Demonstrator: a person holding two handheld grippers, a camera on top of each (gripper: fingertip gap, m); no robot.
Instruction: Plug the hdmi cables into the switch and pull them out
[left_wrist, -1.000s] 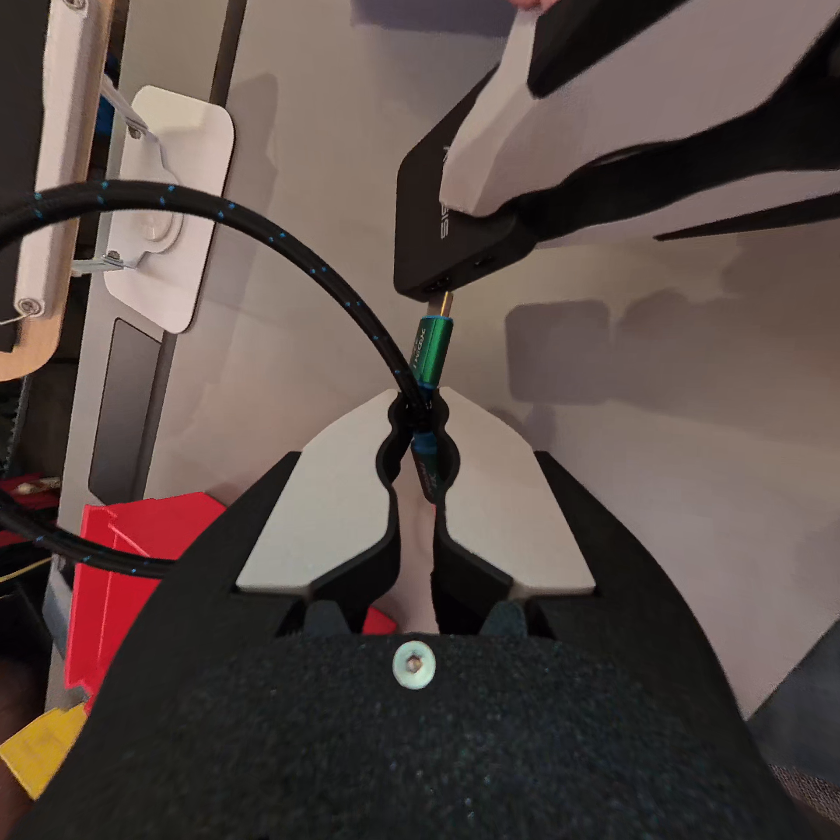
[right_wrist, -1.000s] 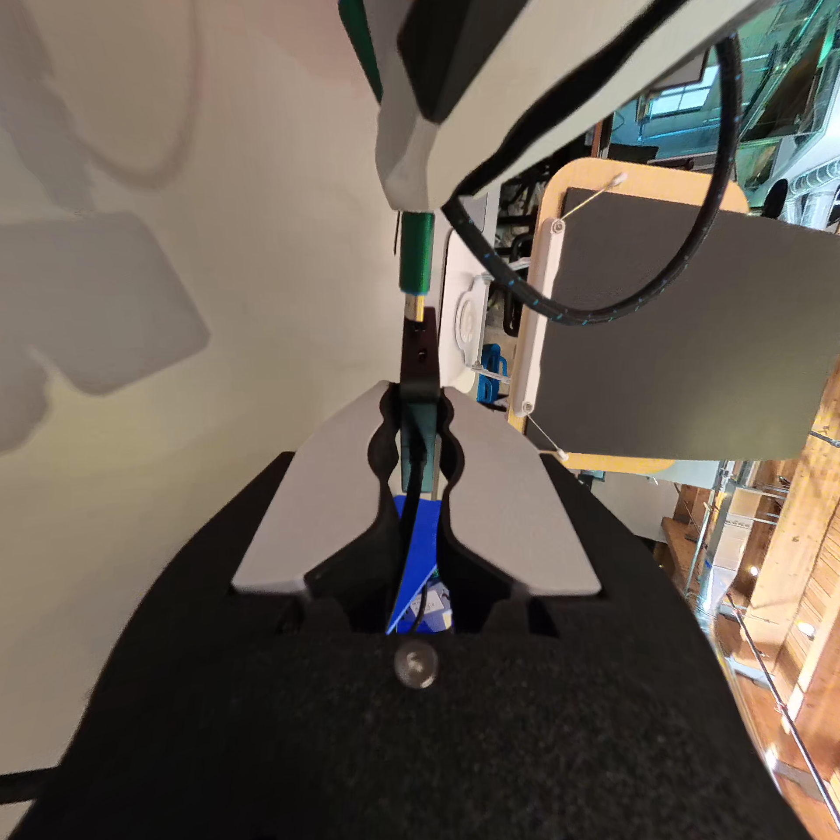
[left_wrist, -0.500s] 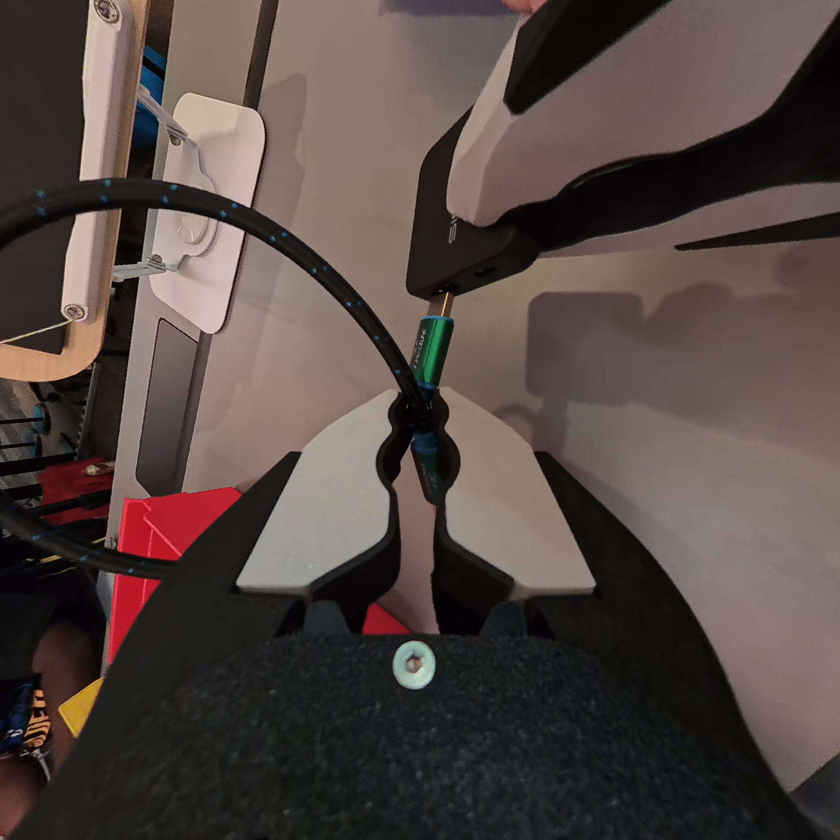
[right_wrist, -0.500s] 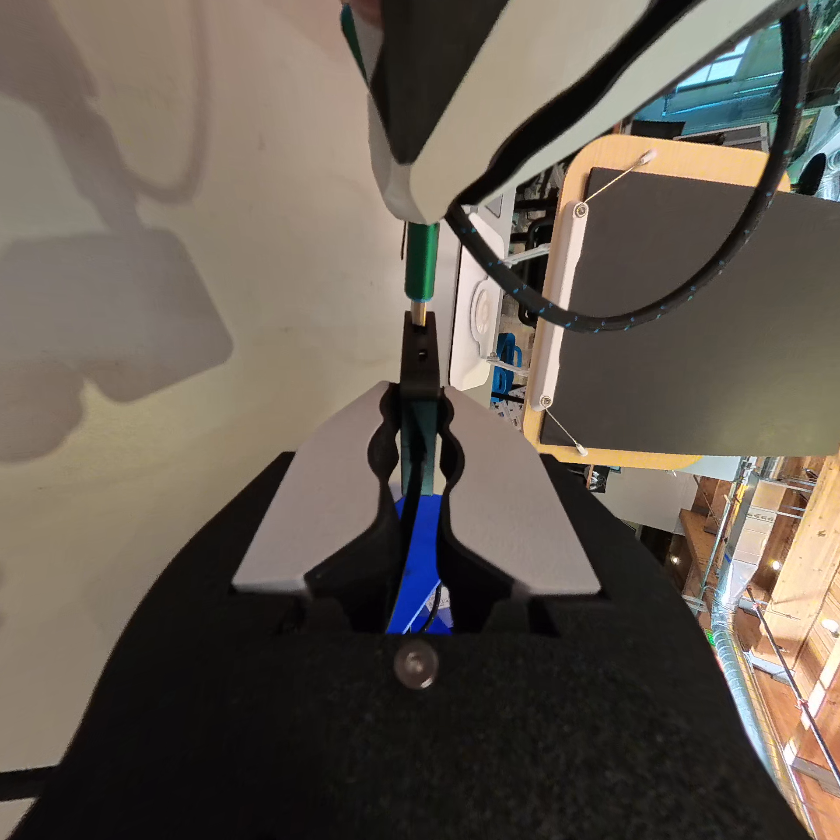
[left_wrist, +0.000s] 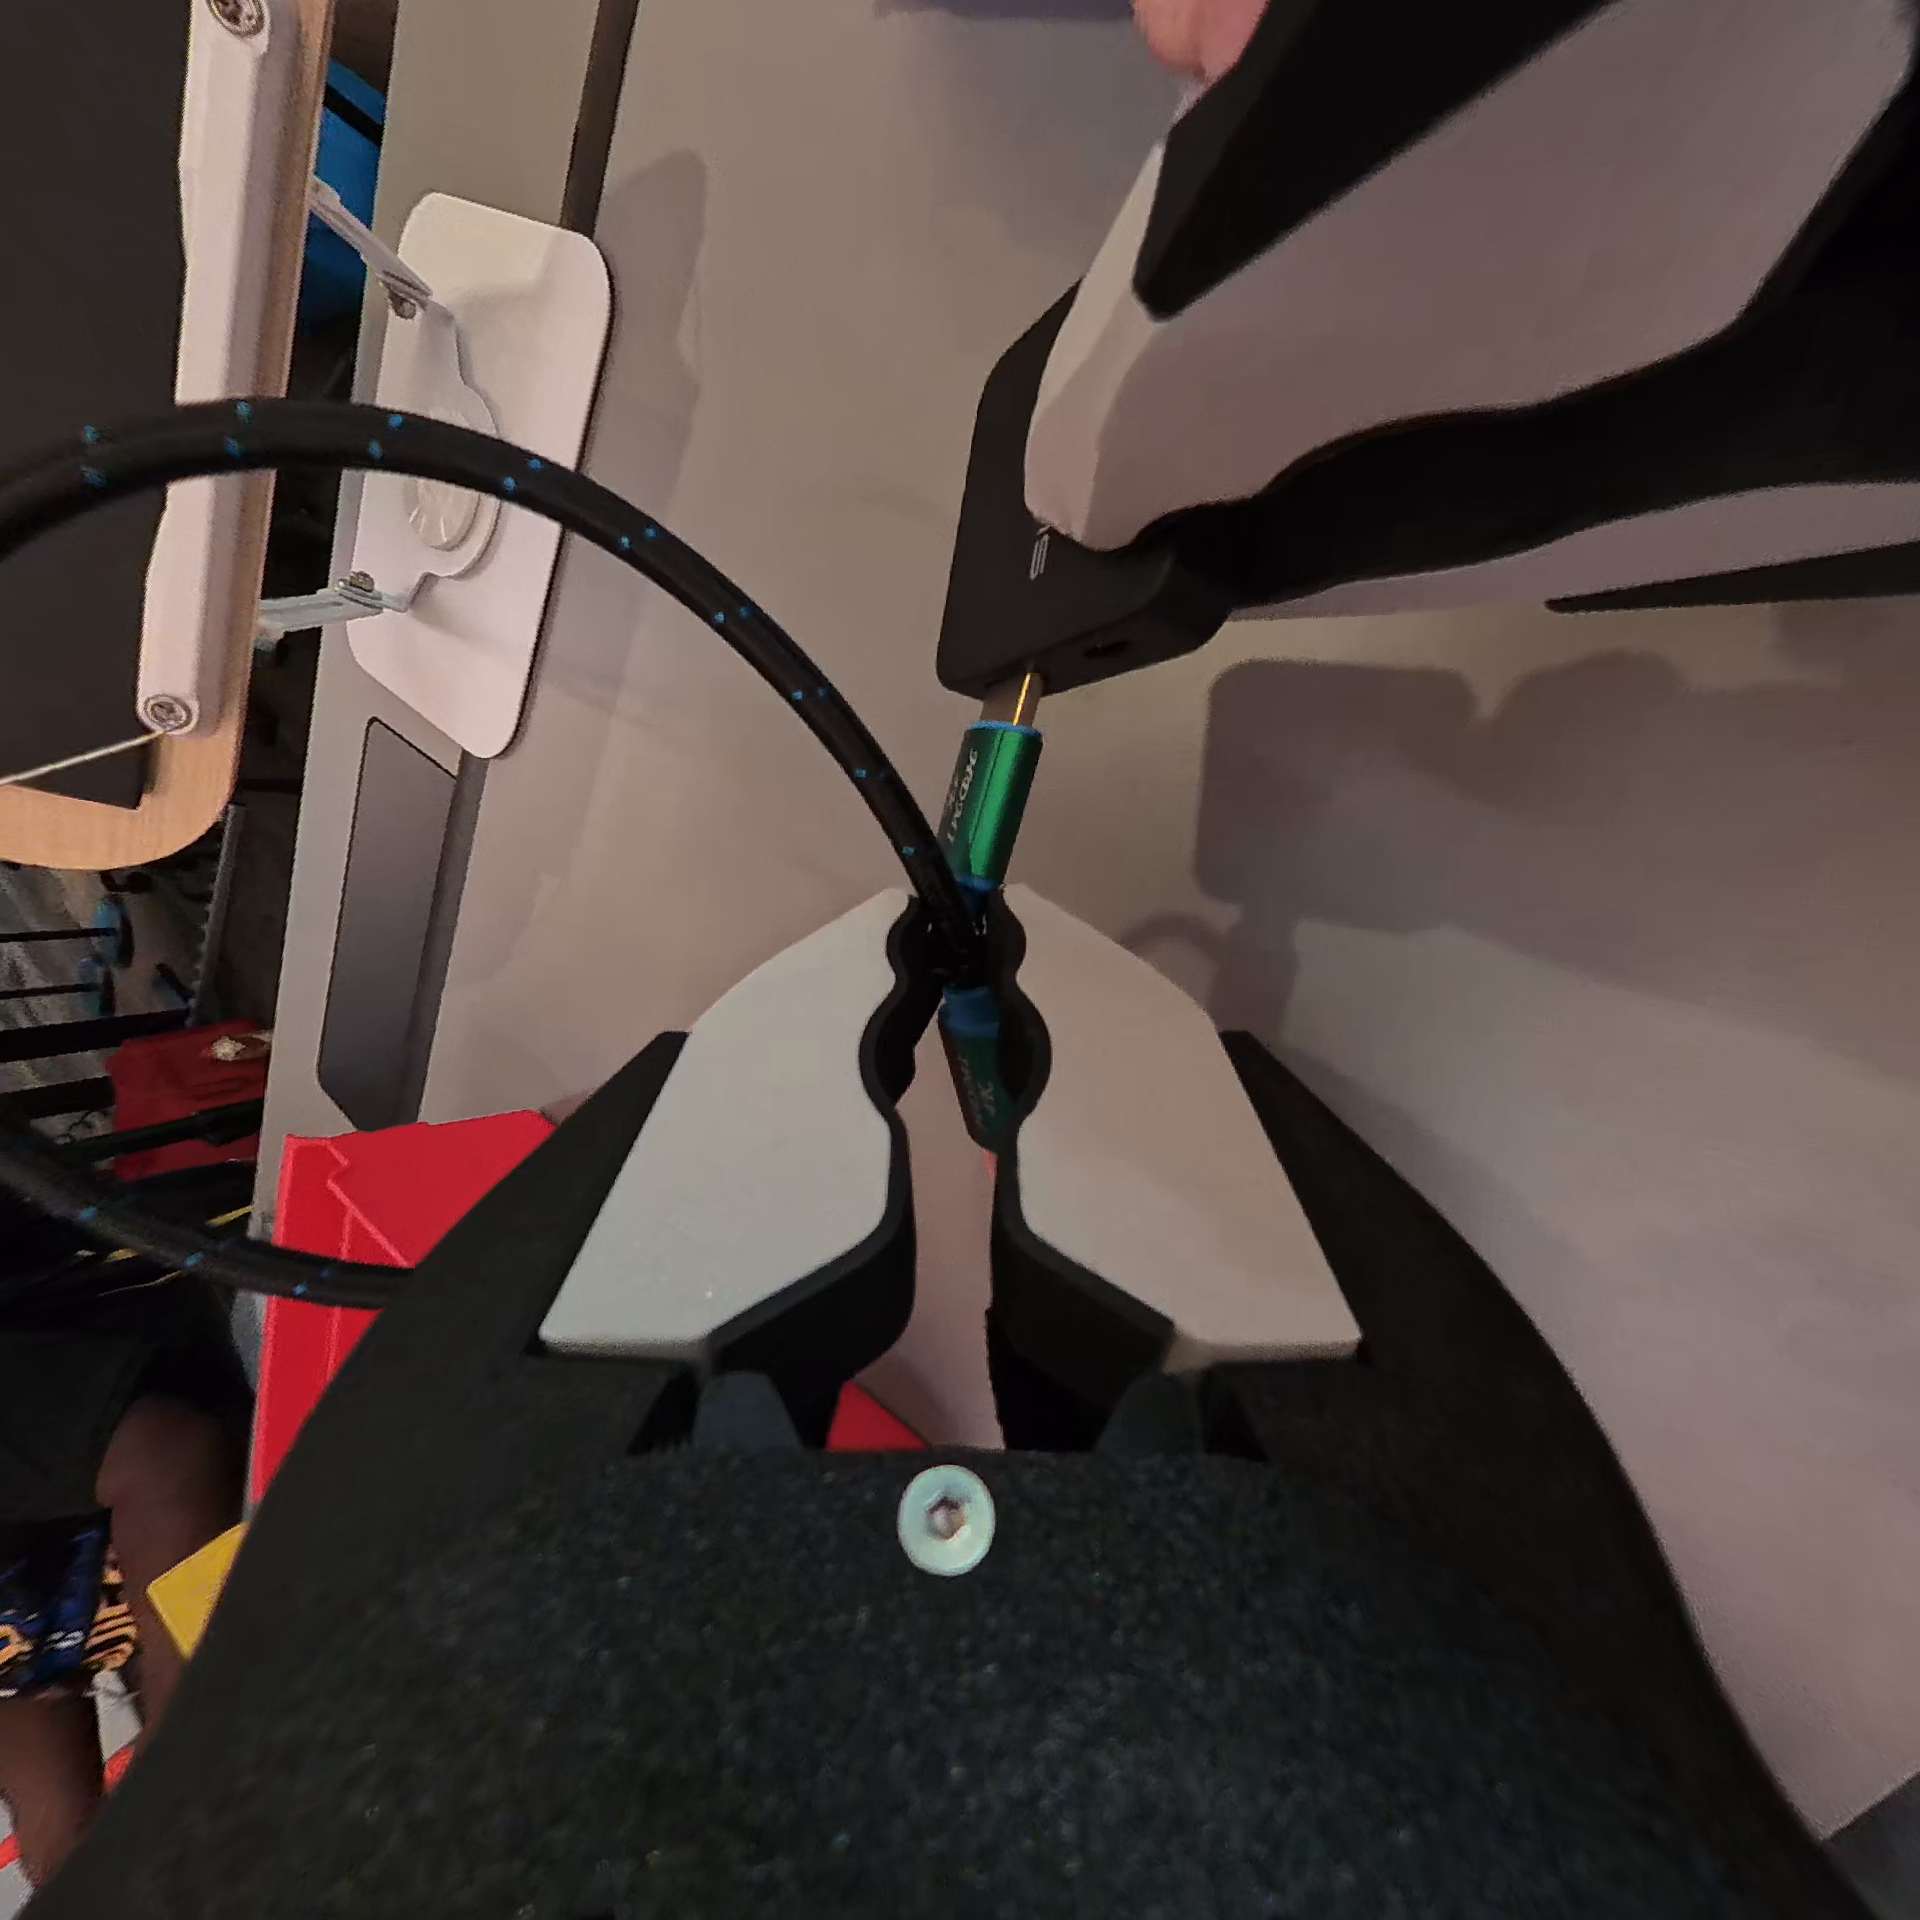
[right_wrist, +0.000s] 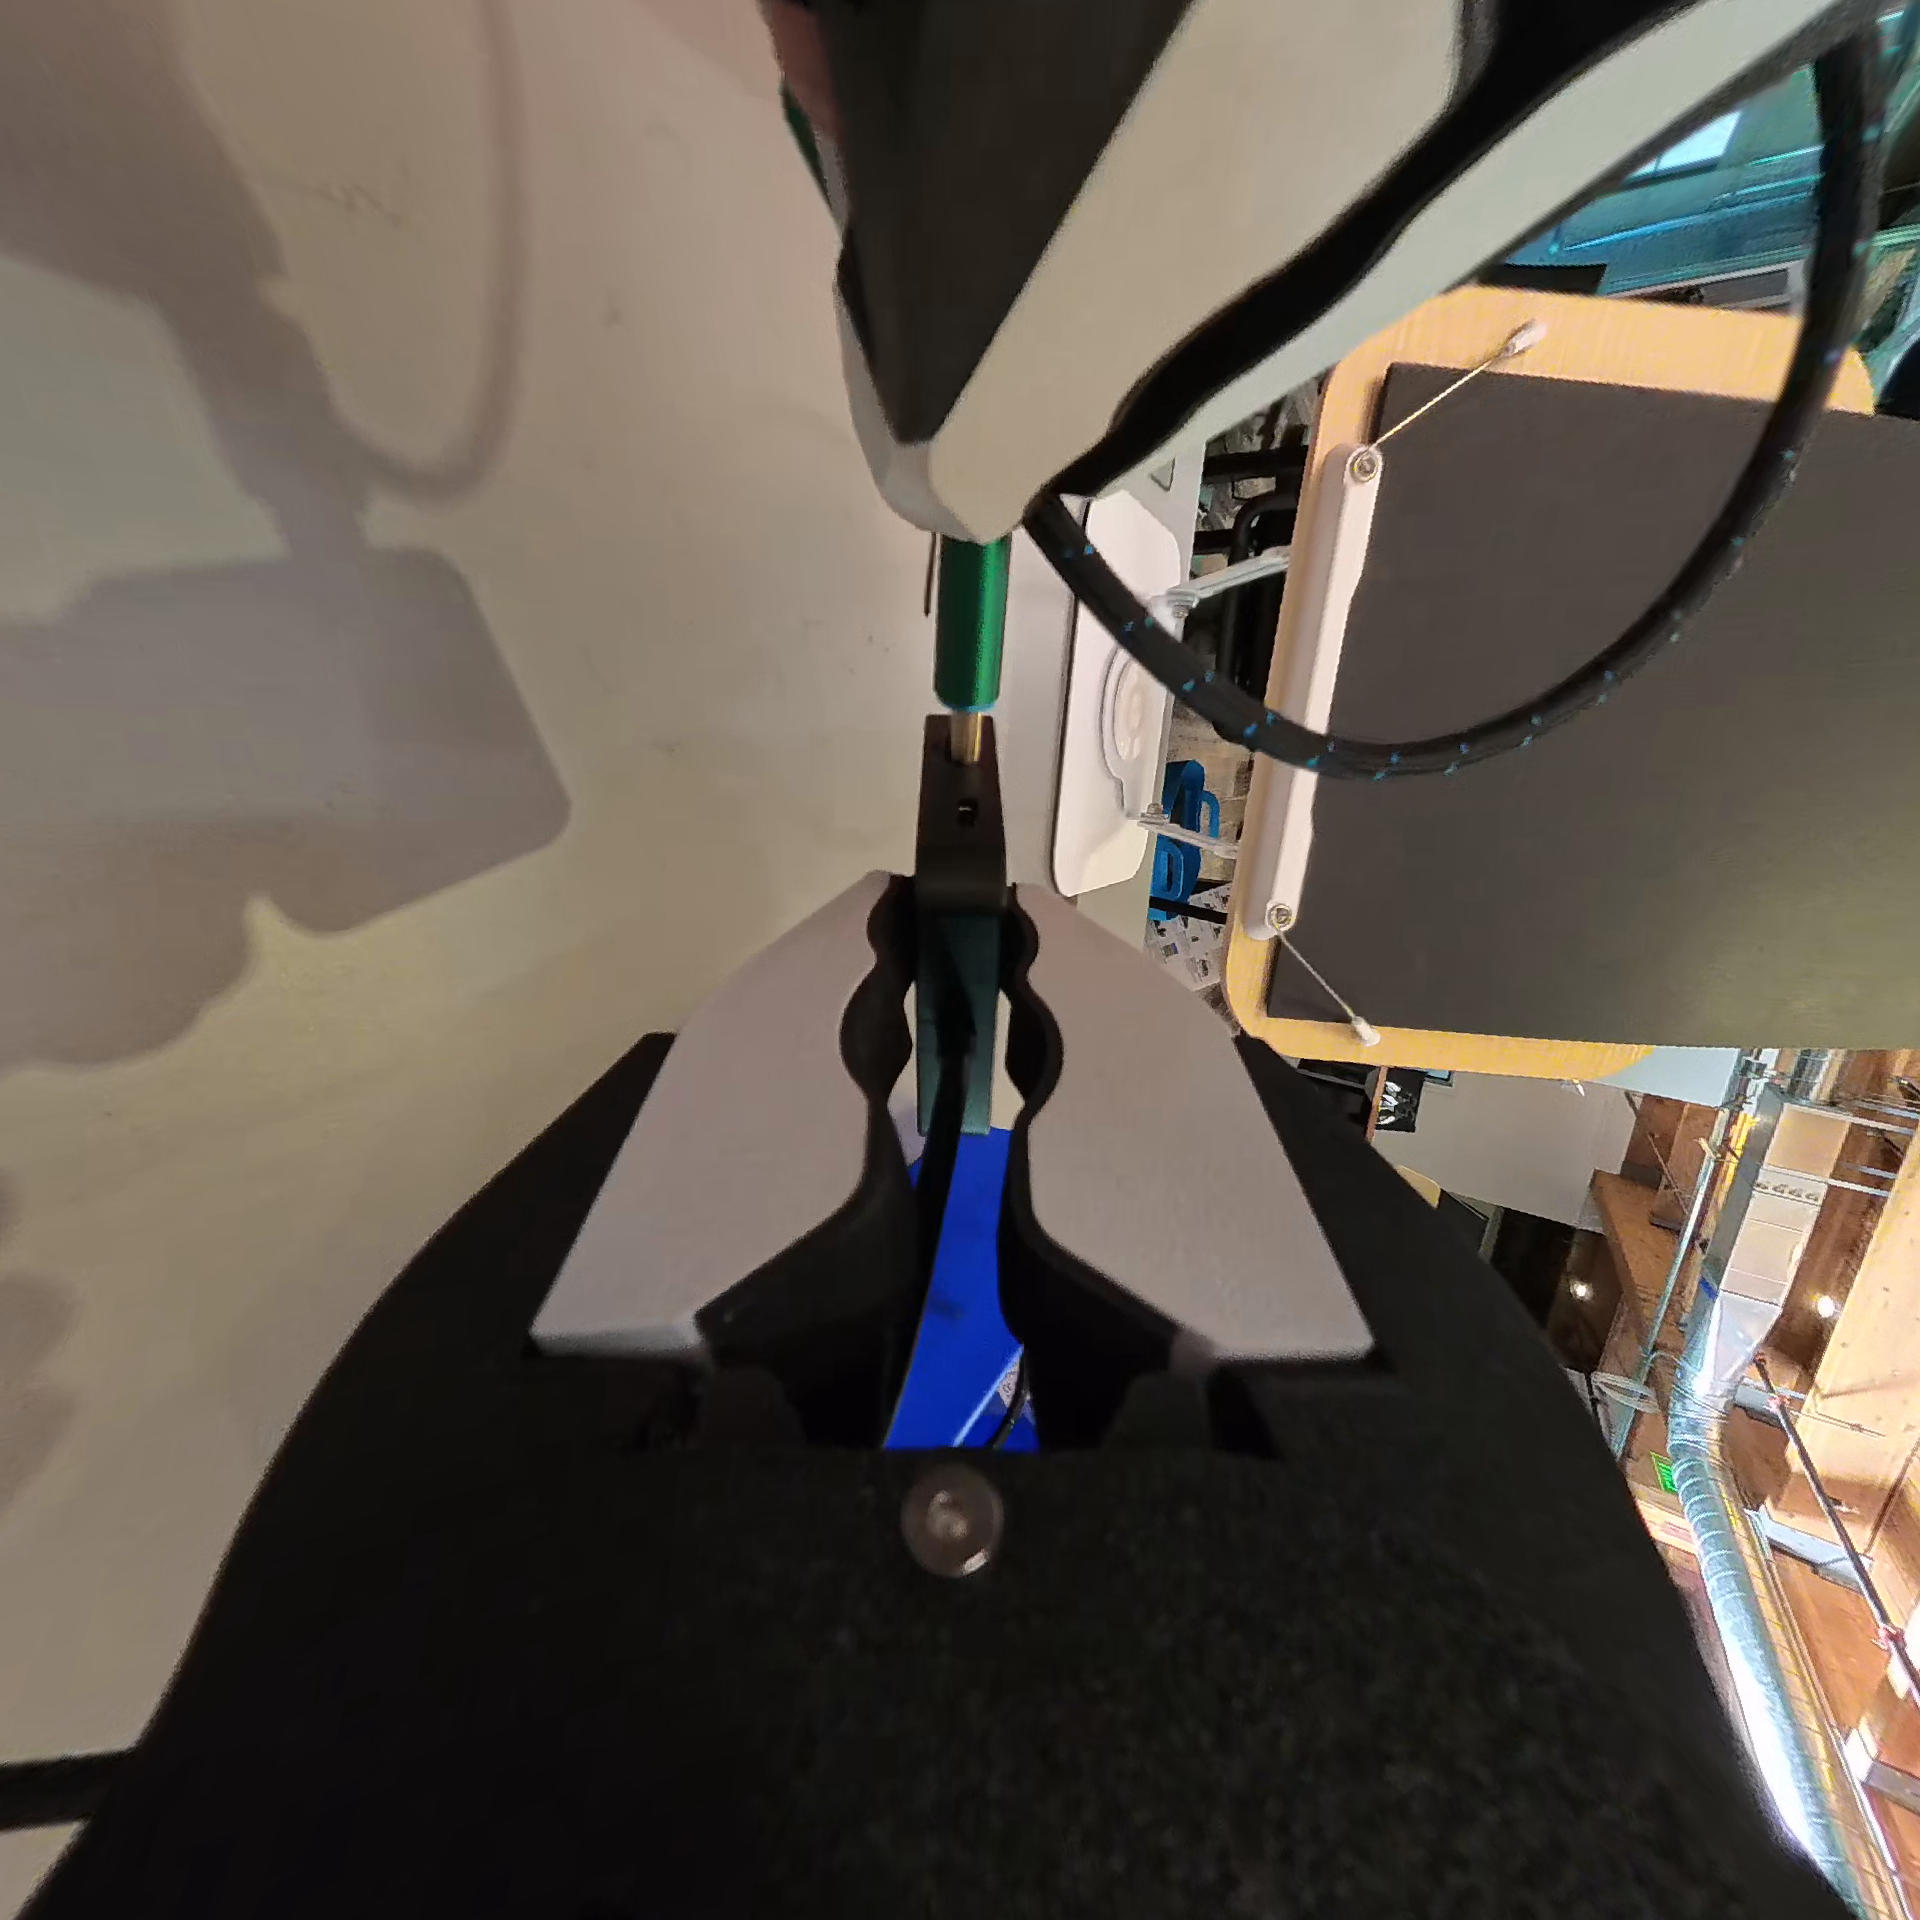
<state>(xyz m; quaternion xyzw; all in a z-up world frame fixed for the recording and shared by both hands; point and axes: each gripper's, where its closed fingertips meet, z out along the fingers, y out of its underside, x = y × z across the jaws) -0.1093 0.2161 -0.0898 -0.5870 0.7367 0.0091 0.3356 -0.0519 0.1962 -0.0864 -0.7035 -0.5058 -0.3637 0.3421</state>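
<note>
**Plug tip at the port, not yet seated**

Pale table (left_wrist: 1558, 935) fills the background, with both tools held above it. Your right gripper (right_wrist: 956, 935) is clamped tight on the black switch (left_wrist: 1049, 613), edge-on in its own view. Your left gripper (left_wrist: 961, 935) is closed on the braided HDMI cable (left_wrist: 665, 561), just behind the green plug (left_wrist: 982, 800). The plug's long axis runs up and slightly right, its gold tip (left_wrist: 1023, 701) pointing into the switch's port. Gold still shows, so insertion looks partial; full seating and the pull-out remain.
</note>
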